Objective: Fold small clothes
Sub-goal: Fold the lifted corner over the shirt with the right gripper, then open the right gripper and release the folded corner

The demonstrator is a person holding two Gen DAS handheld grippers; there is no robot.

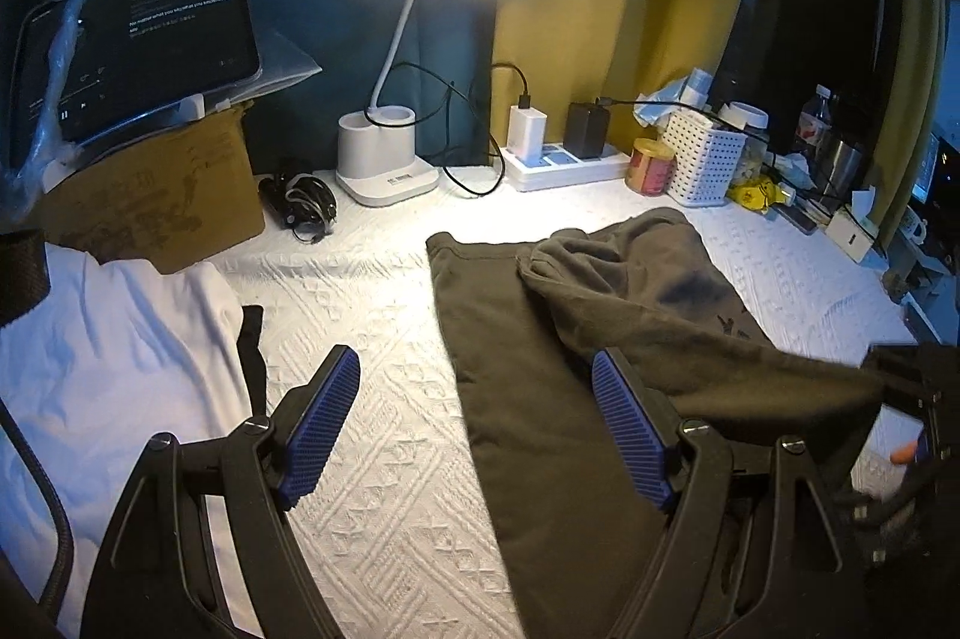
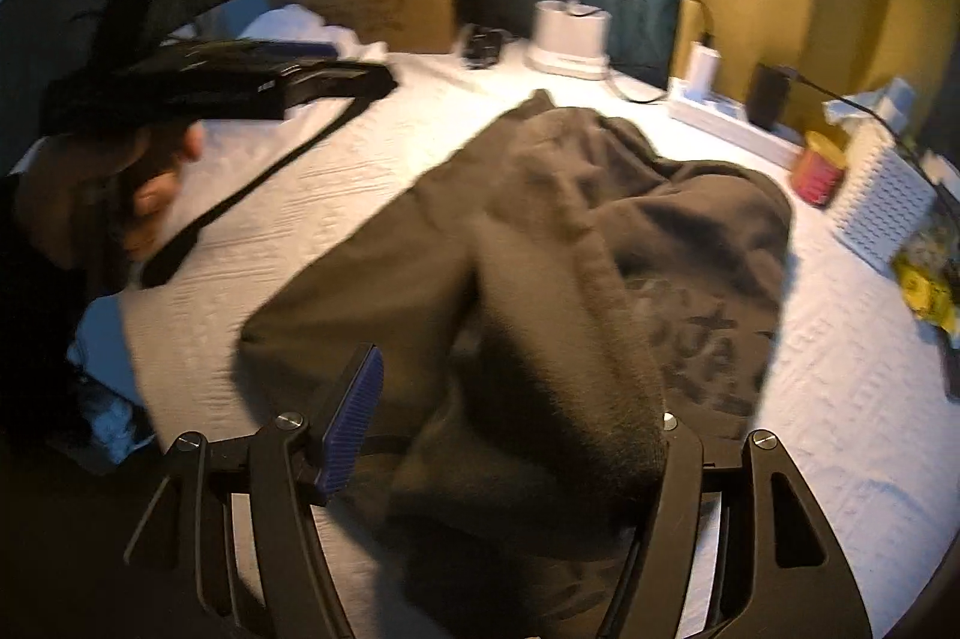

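On the white quilted tabletop point(image 1: 384, 459), right of centre: one dark olive garment point(image 1: 540, 339), half spread, its right portion lifted and doubled toward the middle. A fold is in hand, by my reading.

Your left gripper point(image 1: 477, 429): fingers wide apart, holding nothing, poised over the garment's left edge; the right-hand finger lies over the cloth, the left one over bare tabletop.

Your right gripper point(image 2: 516, 423): left finger clear of the cloth; the right finger is hidden under a raised fold of the garment point(image 2: 540, 279), so I cannot tell if you grip it or if it is only draped. That view is motion-blurred.

Next move, as judged: carry the lifted portion across, lay it flat on the spread half, and pin or smooth the left edge with your free fingers.

Also present:
- white cloth point(image 1: 108, 357), at left, with a black strap point(image 1: 252, 357) on it.
- cardboard box point(image 1: 162, 195), bearing a tablet point(image 1: 156, 39); its screen reads "No matter what you say", the rest too small.
- lamp point(image 1: 384, 159), lit.
- power strip point(image 1: 564, 165), two chargers plugged in.
- white basket point(image 1: 702, 159) and a tin point(image 1: 651, 165); labels unreadable.
- dark print on the garment, illegible.
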